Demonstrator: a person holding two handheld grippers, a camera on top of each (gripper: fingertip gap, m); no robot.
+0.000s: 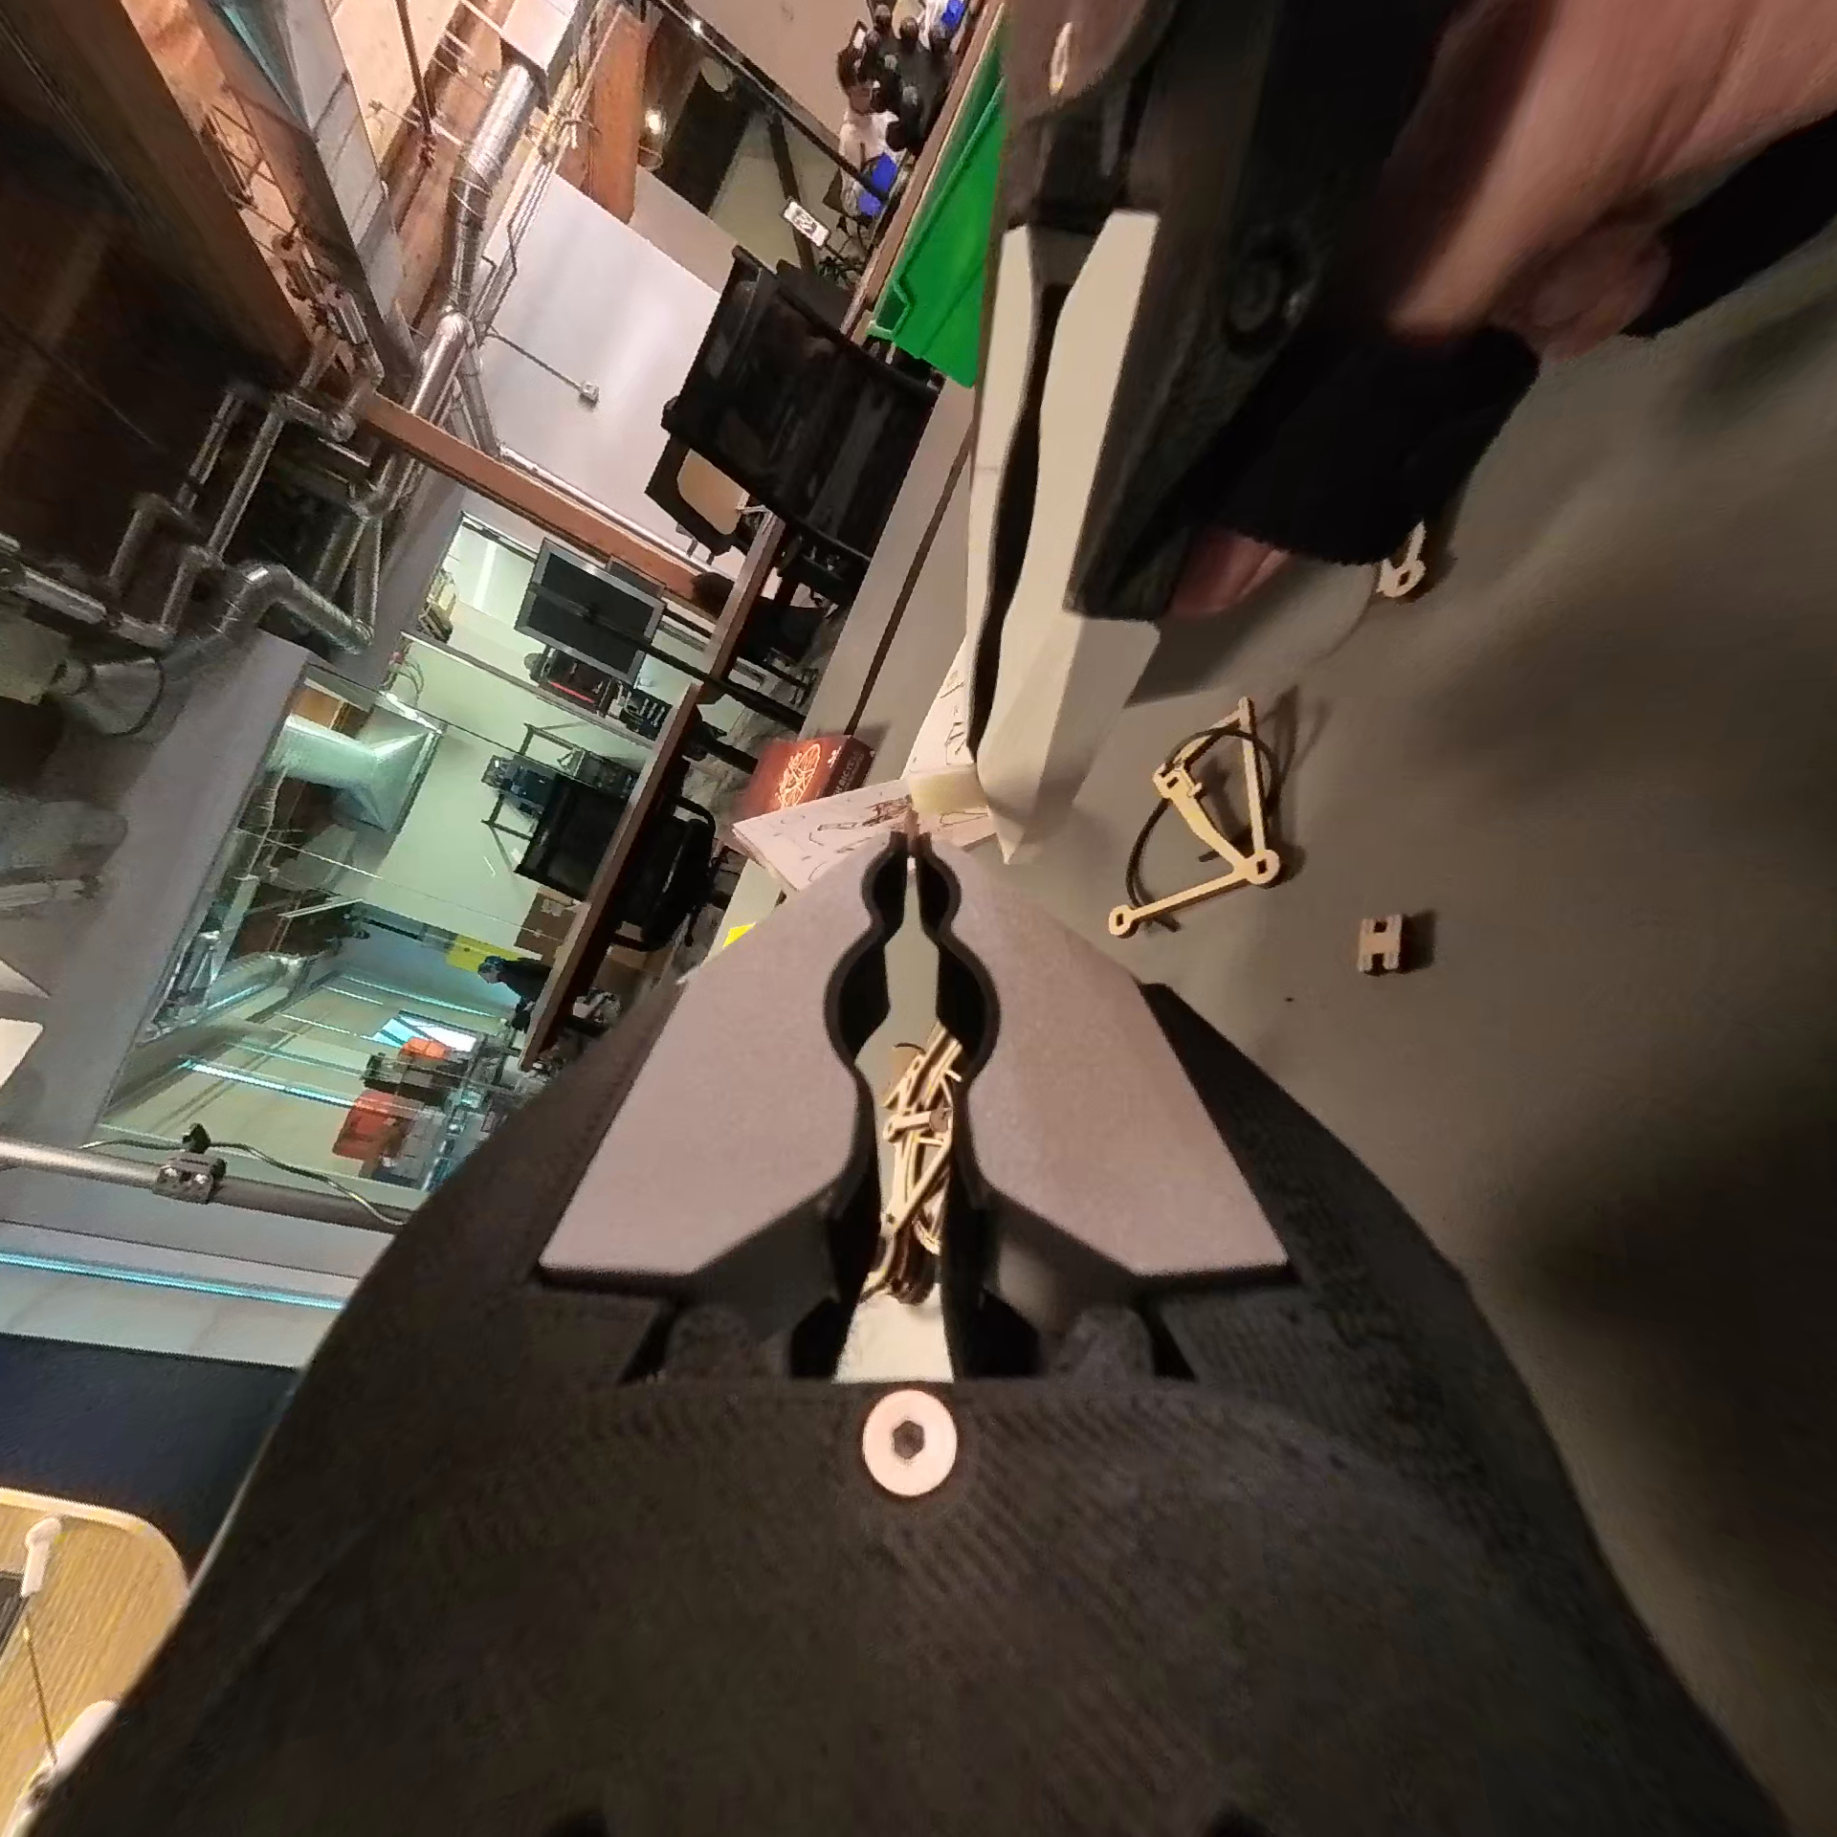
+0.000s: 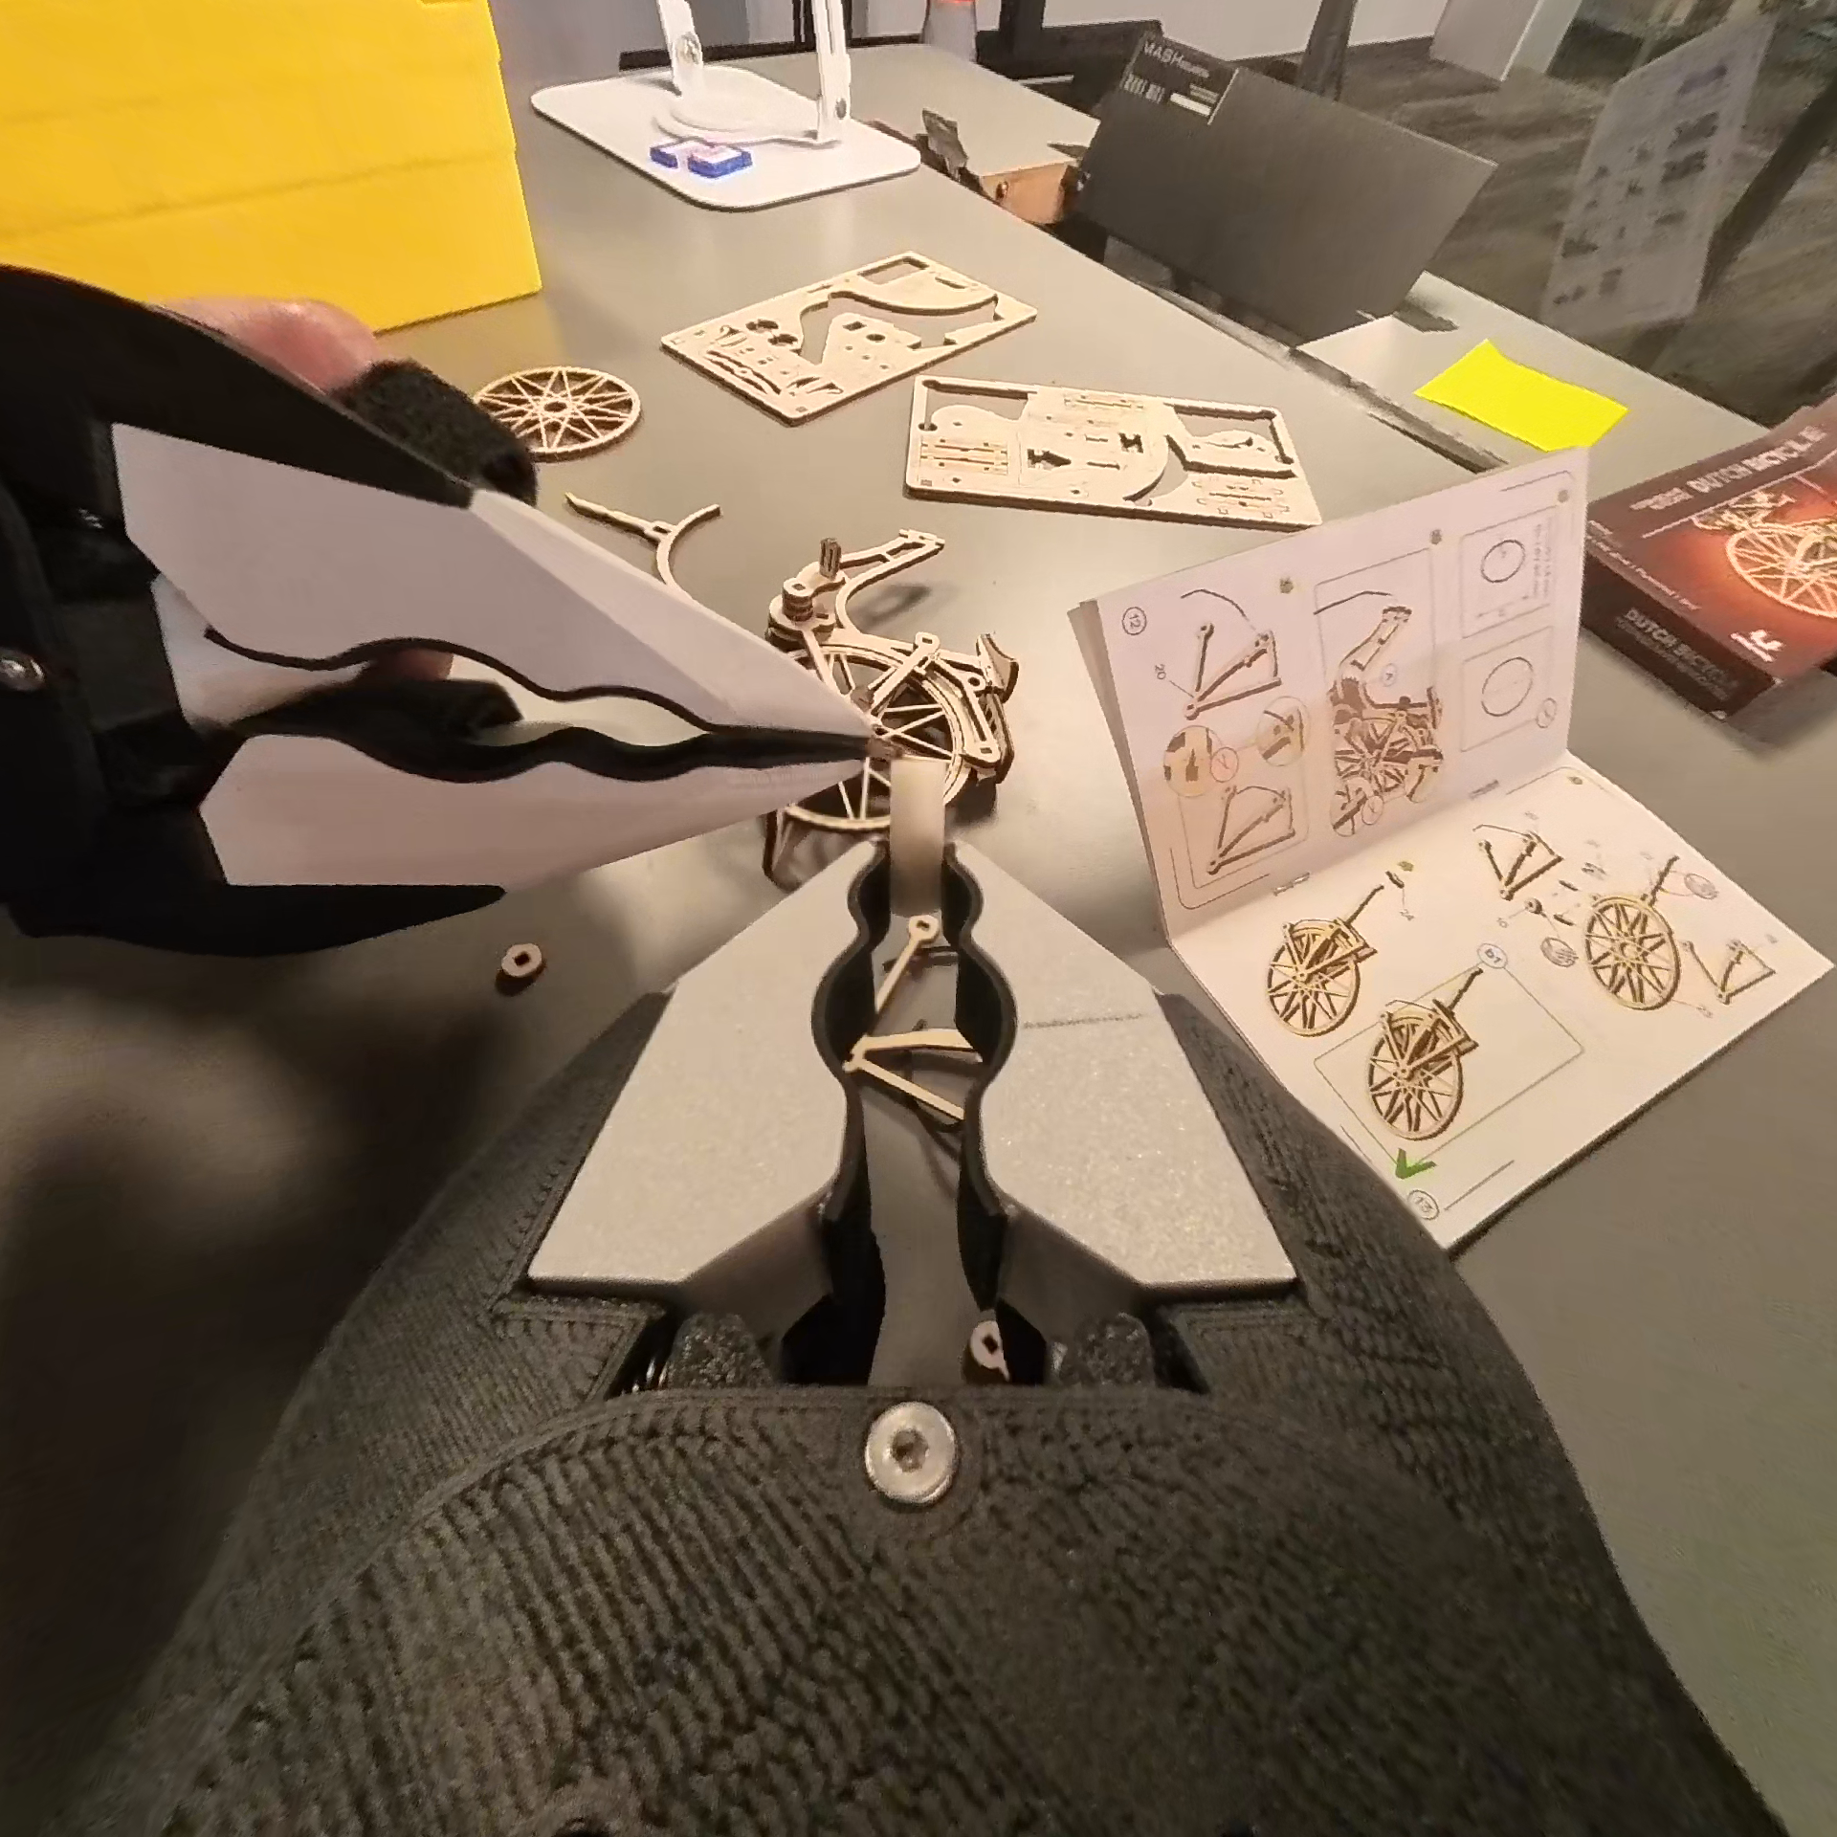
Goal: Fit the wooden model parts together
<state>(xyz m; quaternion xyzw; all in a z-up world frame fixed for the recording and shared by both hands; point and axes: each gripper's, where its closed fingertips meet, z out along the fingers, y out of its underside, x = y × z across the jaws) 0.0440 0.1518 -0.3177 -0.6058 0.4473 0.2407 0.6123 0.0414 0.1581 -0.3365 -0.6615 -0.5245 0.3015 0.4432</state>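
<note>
Left claw (image 2: 873, 744) coming in from the left, white tips pinched tight on the spokes of the part-built wooden bicycle model (image 2: 924, 686), held tilted just above the grey tabletop (image 2: 616, 924), mid-scene. Bit of a person's finger (image 2: 298, 333) visible behind that claw's black body. Right claw (image 2: 919, 850) pointing at the same model from the near side, grey tips only narrowly apart w/ a pale strip (image 2: 915, 795) filling the gap and reaching up to the wheel rim; can't tell whether actually gripped or just sitting between the tips. On the tabletop under the right claw, seen through its gap: a triangular wooden frame piece (image 2: 905, 1054) w/ a thin black cord. Near it in the left wrist view, a small H-shaped wooden bit (image 1: 1385, 942). Small wooden washer (image 2: 522, 962) lying loose near left. Farther back on the left, a curved wooden part (image 2: 646, 522) and a loose spoked wheel (image 2: 557, 410). Two punched-out part sheets (image 2: 845, 333) (image 2: 1103, 447) side by side beyond the model. Instruction booklet (image 2: 1392, 845) open on the right, far page propped up. Dark red kit box (image 2: 1730, 596) at far right, yellow sticky note (image 2: 1521, 403) beyond the booklet. Yellow bin (image 2: 249, 149) far left – white stand base (image 2: 726, 139) beside it at the back.
</note>
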